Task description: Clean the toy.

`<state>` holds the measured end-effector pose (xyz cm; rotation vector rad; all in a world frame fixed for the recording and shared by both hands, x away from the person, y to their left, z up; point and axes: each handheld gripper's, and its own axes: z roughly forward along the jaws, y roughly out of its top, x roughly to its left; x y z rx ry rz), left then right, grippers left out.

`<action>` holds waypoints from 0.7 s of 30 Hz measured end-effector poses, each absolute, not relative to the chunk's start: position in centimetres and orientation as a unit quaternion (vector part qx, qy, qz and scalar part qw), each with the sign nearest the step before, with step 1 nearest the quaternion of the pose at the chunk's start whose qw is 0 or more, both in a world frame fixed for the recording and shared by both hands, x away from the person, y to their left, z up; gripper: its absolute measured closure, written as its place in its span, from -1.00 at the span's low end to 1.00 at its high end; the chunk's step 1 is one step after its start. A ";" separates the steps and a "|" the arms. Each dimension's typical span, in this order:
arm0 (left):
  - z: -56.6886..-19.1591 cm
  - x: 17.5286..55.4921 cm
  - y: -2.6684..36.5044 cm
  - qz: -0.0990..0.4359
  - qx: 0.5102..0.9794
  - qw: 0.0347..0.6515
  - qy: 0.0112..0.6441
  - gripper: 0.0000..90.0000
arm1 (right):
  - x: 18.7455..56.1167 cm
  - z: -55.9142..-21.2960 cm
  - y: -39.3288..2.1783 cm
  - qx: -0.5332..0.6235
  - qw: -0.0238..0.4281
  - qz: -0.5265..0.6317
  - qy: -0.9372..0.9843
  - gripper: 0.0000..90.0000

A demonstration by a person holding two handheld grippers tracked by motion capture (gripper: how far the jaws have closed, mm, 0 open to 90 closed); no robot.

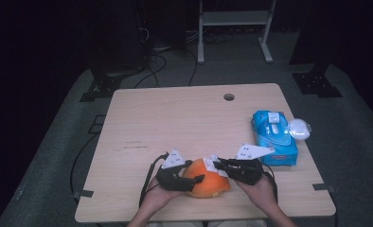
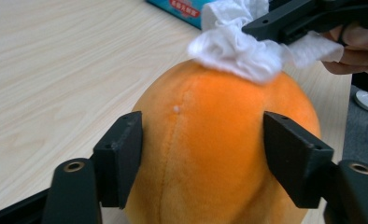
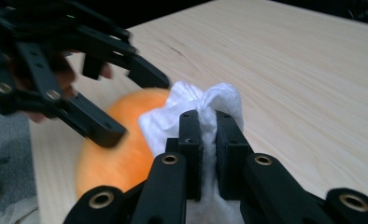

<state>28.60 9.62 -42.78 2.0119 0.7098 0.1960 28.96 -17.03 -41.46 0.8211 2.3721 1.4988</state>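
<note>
At the lower centre of the high view, my left gripper [image 1: 197,178] has its jaws clenched around the orange plush ball [image 1: 208,182]. My right gripper [image 1: 217,164] grasps a white tissue [image 1: 212,161], which touches the ball's top.

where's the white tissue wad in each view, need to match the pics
high view: the white tissue sits low and centre, on the top right of the orange plush ball.
left gripper view: upper right, resting on top of the ball, pinched by the other gripper.
right gripper view: centre, clamped between this gripper's own fingers.
shared landmark: the orange plush ball, touching the tissue in all three views.
</note>
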 end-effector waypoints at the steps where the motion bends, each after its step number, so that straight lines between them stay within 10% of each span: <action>1: -42.8 28.7 9.8 0.084 0.825 0.476 0.294 -0.27 | 29.2 -41.7 -17.4 0.290 0.108 0.507 0.805 0.82; 14: -43.3 29.4 11.6 0.067 0.814 0.476 0.326 -0.23 | 28.5 -41.8 -17.4 0.290 0.104 0.506 0.806 0.82; 21: -42.9 29.8 10.6 0.048 0.814 0.505 0.284 -0.68 | 28.4 -41.5 -16.6 0.267 0.094 0.533 0.798 0.82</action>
